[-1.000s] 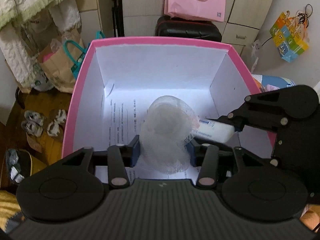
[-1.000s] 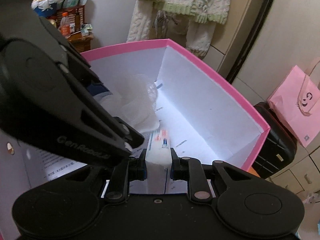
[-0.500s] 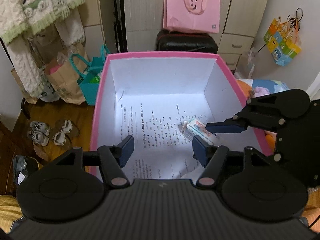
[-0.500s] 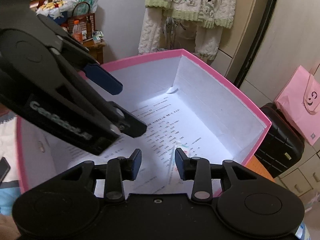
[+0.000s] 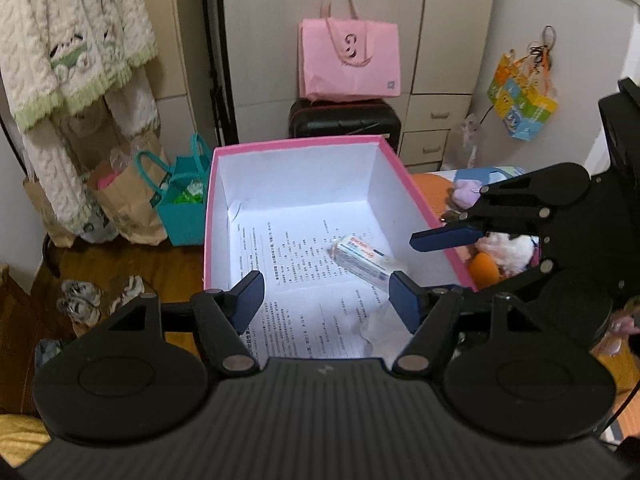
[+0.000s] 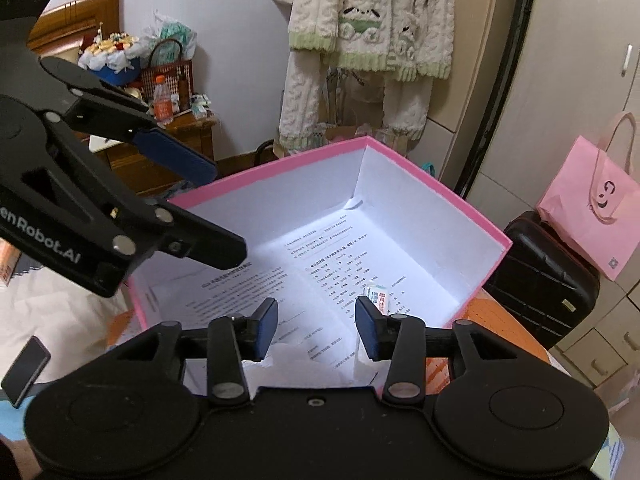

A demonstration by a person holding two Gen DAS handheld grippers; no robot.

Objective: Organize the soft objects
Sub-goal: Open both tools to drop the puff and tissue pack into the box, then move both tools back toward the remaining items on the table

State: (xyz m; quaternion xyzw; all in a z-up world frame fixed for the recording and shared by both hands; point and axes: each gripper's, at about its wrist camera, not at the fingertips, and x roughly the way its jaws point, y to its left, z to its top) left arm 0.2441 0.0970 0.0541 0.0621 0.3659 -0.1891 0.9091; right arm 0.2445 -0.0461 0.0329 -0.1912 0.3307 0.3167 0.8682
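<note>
Your pink box [image 5: 288, 146] is the biggest item in view: pink rim and outer walls, white inside, with printed sheets [image 5: 304, 280] lining its floor. It sits on an orange surface [image 6: 516, 344].

Behind the box, a black suitcase [image 5: 344, 122] stands against the cabinets with a pink tote bag [image 5: 352, 62] on top. A cream knitted garment [image 6: 368, 36] hangs on the wall to one side.

Your left gripper [image 5: 326, 296] hangs over the near edge of the box. Its fingers [image 5: 248, 304] are released and opening, and nothing sits between them.

Your right gripper [image 6: 316, 330] is above the box at the side. Its fingers [image 6: 266, 328] are likewise released and opening, gripping nothing.

The tissue pack [image 5: 362, 260], small and white with red and blue print, lies flat on the printed sheets toward the right wall of the box, clear of both sets of fingers.

A crumpled white mesh piece [image 5: 376, 326] shows on the box floor at the near edge, partly hidden under the left gripper.

Outside the box on the right lie soft toys: a white fluffy one [image 5: 508, 250], an orange one [image 5: 484, 270] and a pinkish one [image 5: 464, 196].
</note>
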